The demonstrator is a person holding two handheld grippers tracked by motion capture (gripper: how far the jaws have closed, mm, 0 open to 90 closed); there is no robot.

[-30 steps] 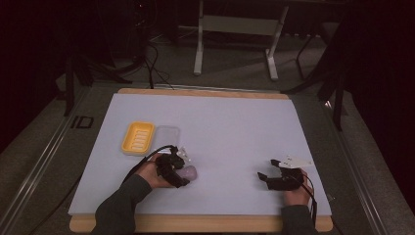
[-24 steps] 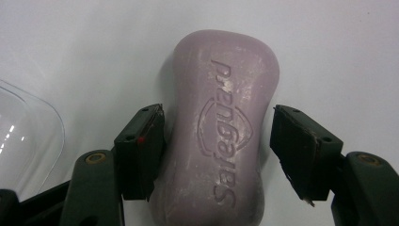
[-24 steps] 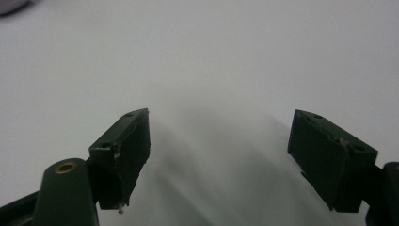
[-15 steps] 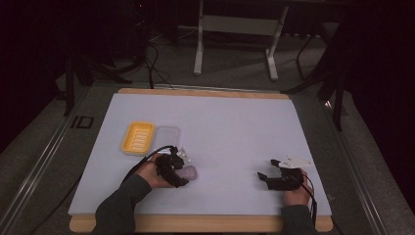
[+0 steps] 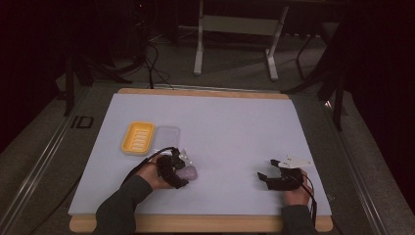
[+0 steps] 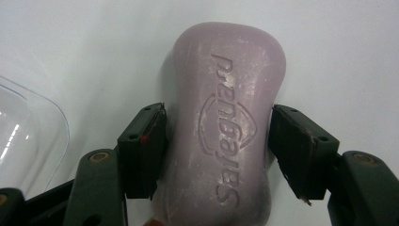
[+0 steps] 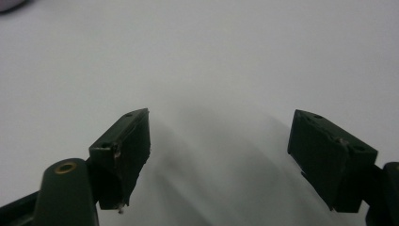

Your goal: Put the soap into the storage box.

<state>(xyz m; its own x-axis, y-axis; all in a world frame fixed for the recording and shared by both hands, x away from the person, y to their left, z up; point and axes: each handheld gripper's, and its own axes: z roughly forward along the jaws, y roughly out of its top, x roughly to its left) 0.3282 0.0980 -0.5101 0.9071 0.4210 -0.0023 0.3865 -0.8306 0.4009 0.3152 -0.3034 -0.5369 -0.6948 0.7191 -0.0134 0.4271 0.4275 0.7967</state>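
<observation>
A purple soap [image 6: 226, 127] is seen lying flat on the white desk [image 5: 230, 127], near the front edge and toward the left side. It is seen in the high view [image 5: 188, 172] too. A word is pressed into its top. The left tool [image 6: 217, 141] is placed around the soap, with one black jaw on each long side. The left jaw is right at the soap's side, and the other jaw is just beside it; it cannot be told if they press on it. The jaws have just been closing a little, with the soap between them. The soap is not lifted. In the high view the left tool [image 5: 177, 169] is held by a hand [image 5: 151, 174] that comes in from the front edge.

A clear lid [image 5: 166, 134] is seen on the desk just behind the soap, and its rounded edge [image 6: 28, 136] is seen at the left of the left gripper view. A yellow tray [image 5: 138, 137] is laid right beside the lid, closer to the left edge of the desk.

The right tool [image 7: 219, 155] is held near the front right corner of the desk [image 5: 274, 177]. Its jaws are spread wide apart, and nothing is held between them. Bare white desk is seen under them.
</observation>
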